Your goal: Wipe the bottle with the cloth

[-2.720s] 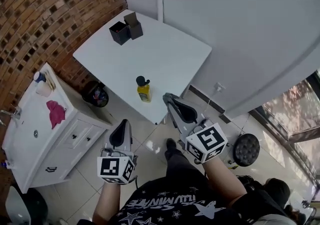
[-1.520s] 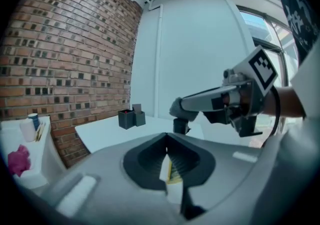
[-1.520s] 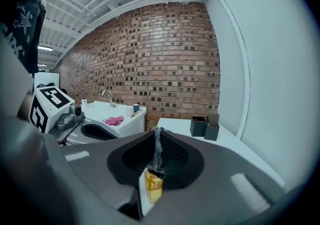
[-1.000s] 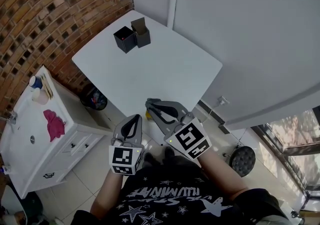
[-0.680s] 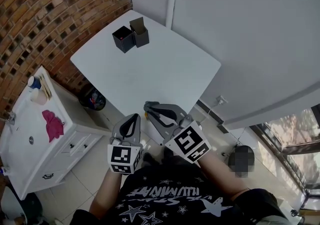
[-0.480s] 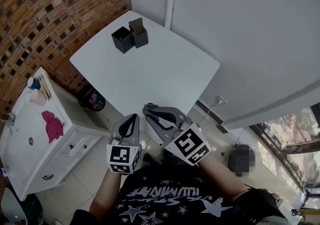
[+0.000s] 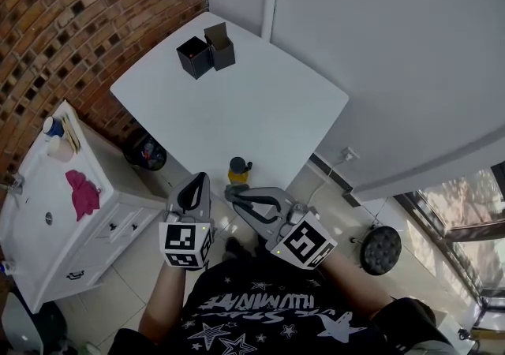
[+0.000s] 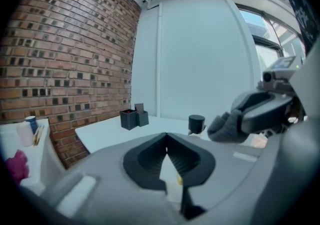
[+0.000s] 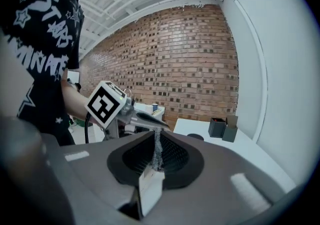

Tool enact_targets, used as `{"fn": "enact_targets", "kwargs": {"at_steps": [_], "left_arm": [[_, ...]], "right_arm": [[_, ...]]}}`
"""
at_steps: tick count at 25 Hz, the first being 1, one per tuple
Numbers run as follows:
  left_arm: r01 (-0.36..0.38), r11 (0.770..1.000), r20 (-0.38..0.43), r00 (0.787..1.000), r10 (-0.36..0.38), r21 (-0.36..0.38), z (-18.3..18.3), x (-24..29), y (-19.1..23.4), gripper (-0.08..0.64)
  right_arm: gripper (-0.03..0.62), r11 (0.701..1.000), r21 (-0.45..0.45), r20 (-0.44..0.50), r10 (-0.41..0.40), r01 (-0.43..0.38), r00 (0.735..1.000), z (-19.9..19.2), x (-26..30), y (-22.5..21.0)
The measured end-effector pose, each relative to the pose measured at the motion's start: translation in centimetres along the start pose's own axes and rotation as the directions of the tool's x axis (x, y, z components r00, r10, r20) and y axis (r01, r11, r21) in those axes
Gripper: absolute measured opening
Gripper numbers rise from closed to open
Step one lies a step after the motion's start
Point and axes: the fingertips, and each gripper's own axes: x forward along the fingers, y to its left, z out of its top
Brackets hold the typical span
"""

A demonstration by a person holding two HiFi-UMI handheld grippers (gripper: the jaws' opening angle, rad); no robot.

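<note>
A yellow bottle (image 7: 238, 171) with a black cap (image 8: 196, 122) stands upright near the front edge of the white table (image 7: 260, 101). My right gripper (image 7: 232, 194) sits just in front of it, at its lower side in the head view, shut on a grey cloth (image 8: 227, 127). In the right gripper view a strip of that cloth (image 9: 157, 153) shows pinched between the jaws. My left gripper (image 7: 196, 184) hangs left of the bottle, off the table edge, shut with nothing between its jaws. Neither gripper touches the bottle.
Two black boxes (image 7: 205, 50) stand at the table's far corner. A white sink cabinet (image 7: 95, 219) at the left carries a pink cloth (image 7: 80, 192) and small jars. A dark bin (image 7: 147, 153) sits below the table by the brick wall. A round black stool (image 7: 381, 249) is at the right.
My right gripper has drawn back toward me, and the bottle, hidden behind it before, now shows above its tips. The left gripper has shifted slightly left.
</note>
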Motion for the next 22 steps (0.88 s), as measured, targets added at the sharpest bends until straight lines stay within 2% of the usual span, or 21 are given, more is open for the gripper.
{"fn": "enact_targets", "kwargs": {"at_steps": [4, 9, 22], "left_arm": [[-0.005, 1.000, -0.006, 1.000, 0.005, -0.004, -0.2, -0.1, -0.1, 0.005], [0.003, 1.000, -0.023, 1.000, -0.003, -0.004, -0.7, -0.3, -0.5, 0.005], [0.010, 1.000, -0.051, 0.999, -0.010, -0.008, -1.2, -0.6, -0.8, 0.005]], "right_arm": [[0.035, 0.999, -0.021, -0.007, -0.038, 0.038, 0.999, -2.6, 1.2, -0.6], [0.035, 0.997, -0.024, -0.032, -0.070, 0.070, 0.997, -3.9, 2.0, -1.8], [0.035, 0.998, 0.000, -0.105, -0.056, 0.056, 0.993, -6.7, 3.2, -1.6]]}}
